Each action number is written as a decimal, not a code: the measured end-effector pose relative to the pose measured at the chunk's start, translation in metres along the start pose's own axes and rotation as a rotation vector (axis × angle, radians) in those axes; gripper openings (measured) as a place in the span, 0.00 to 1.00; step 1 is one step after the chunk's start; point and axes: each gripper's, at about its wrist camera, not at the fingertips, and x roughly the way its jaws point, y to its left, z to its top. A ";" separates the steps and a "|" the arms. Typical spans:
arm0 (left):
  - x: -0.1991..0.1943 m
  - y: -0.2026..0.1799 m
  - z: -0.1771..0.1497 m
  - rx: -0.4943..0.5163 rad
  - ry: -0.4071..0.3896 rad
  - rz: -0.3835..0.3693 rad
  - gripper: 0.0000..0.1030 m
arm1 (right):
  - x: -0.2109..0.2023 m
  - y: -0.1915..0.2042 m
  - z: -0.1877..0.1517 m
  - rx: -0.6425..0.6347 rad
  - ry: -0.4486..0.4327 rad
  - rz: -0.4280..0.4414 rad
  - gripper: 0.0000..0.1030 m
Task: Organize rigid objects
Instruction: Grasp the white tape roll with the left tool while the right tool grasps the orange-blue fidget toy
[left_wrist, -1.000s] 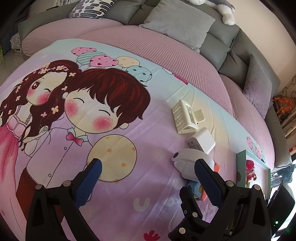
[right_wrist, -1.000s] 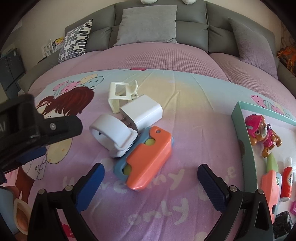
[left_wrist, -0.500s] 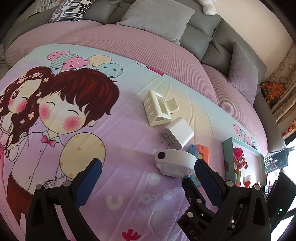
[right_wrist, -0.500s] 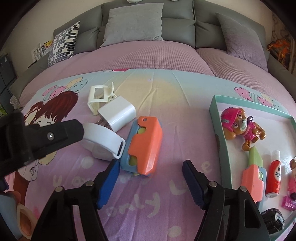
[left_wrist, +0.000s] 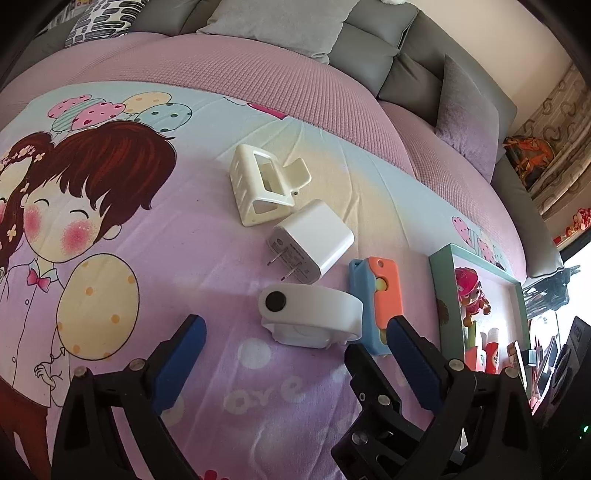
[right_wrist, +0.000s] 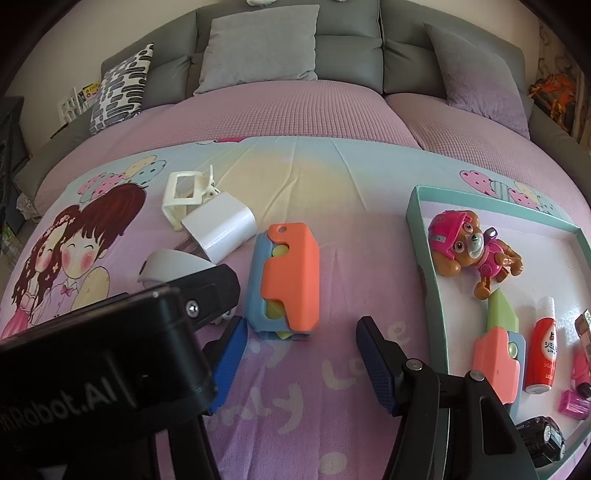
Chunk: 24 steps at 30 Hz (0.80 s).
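Observation:
Four loose items lie on the cartoon bedsheet: a cream hair clip (left_wrist: 264, 188) (right_wrist: 184, 197), a white charger plug (left_wrist: 308, 245) (right_wrist: 219, 227), a white wristband device (left_wrist: 310, 314) (right_wrist: 168, 267), and an orange-and-blue toy knife (left_wrist: 375, 295) (right_wrist: 284, 284). My left gripper (left_wrist: 295, 332) is open, just short of the wristband device. My right gripper (right_wrist: 301, 336) is open, its tips just short of the toy knife's near end. The left gripper's black body (right_wrist: 110, 350) covers part of the wristband device in the right wrist view.
A teal-rimmed tray (right_wrist: 424, 258) (left_wrist: 441, 295) at the right holds a pink pup figure (right_wrist: 472, 247), a second toy knife (right_wrist: 498, 343), a red glue bottle (right_wrist: 543, 347), a toy car (right_wrist: 543, 439) and small pink pieces. Grey cushions (right_wrist: 258, 44) line the sofa back.
Both grippers moved forward toward the items. The right gripper's opening narrowed and now frames the orange toy knife; the left now frames the wristband device.

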 end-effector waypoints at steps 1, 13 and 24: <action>0.001 0.001 0.001 -0.004 -0.001 -0.005 0.95 | 0.000 0.000 0.000 0.000 -0.001 0.001 0.63; 0.000 0.005 0.000 -0.039 -0.006 -0.101 0.53 | -0.004 0.000 0.001 0.007 -0.030 0.019 0.63; -0.034 0.059 0.000 -0.213 -0.090 0.058 0.53 | 0.004 0.009 0.003 -0.004 -0.042 0.046 0.55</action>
